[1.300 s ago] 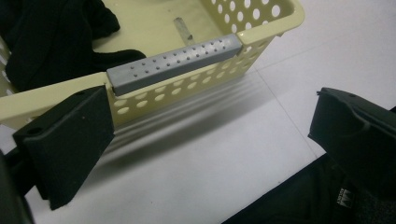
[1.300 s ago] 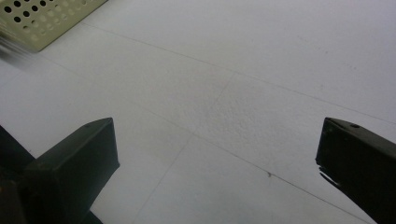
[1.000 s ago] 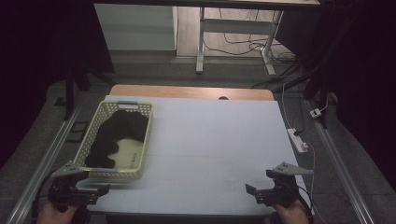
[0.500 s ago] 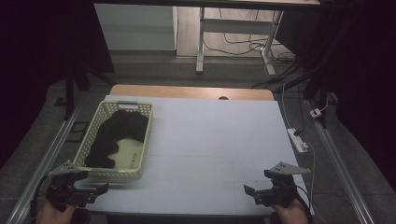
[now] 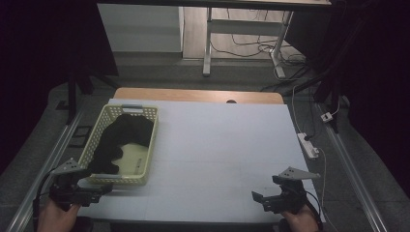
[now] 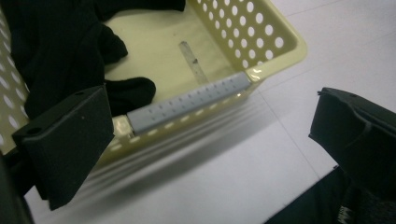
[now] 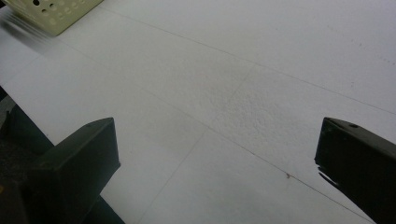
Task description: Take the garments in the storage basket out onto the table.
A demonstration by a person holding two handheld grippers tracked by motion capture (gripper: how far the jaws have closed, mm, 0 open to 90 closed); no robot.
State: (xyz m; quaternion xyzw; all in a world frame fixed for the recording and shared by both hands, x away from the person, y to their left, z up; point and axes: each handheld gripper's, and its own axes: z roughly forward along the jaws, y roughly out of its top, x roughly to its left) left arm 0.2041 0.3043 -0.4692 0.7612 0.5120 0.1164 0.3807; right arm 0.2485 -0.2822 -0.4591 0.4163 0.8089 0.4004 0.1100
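A pale yellow perforated basket [image 5: 149,140] stands on the left of the white table [image 5: 222,145], with black cloth [image 5: 121,137] lying inside it. In the left gripper view the black cloth [image 6: 56,46] lies over the basket's far side, and a grey handle strip [image 6: 187,102] runs along the basket's near rim [image 6: 280,42]. My left gripper [image 5: 94,193] is open just in front of the basket's near end, with nothing between its jaws. My right gripper [image 5: 263,200] is open near the table's front right edge, over bare table [image 7: 224,107].
A white power strip [image 5: 308,145] with a cable lies just off the table's right edge. A wooden strip [image 5: 198,95] borders the table's far edge. Metal rails run along both sides. A basket corner [image 7: 51,14] appears at the upper left of the right gripper view.
My left gripper has moved slightly right and forward, closer to the basket's near end. The right gripper has hardly moved.
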